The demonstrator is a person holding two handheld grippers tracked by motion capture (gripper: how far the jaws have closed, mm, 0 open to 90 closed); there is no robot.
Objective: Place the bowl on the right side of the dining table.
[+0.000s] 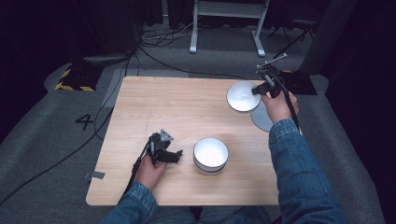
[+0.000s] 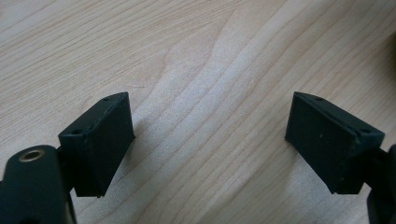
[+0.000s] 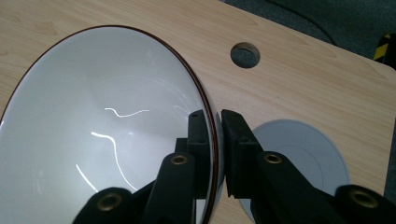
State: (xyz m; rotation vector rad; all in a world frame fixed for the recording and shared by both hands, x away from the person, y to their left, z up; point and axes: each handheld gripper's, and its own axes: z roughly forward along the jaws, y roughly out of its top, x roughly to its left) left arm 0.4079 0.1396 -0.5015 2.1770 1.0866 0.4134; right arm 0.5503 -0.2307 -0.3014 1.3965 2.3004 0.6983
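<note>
One white bowl [image 3: 107,130], dark rim, pinched by right gripper [image 3: 214,140]

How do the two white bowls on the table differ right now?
The far bowl is pinched at its rim by the right gripper; the near bowl stands free, with the open left gripper beside it. The far bowl is tilted and sits by the grey disc near the table's right edge; the near bowl sits upright toward the front. Both are white inside and look empty.
</note>
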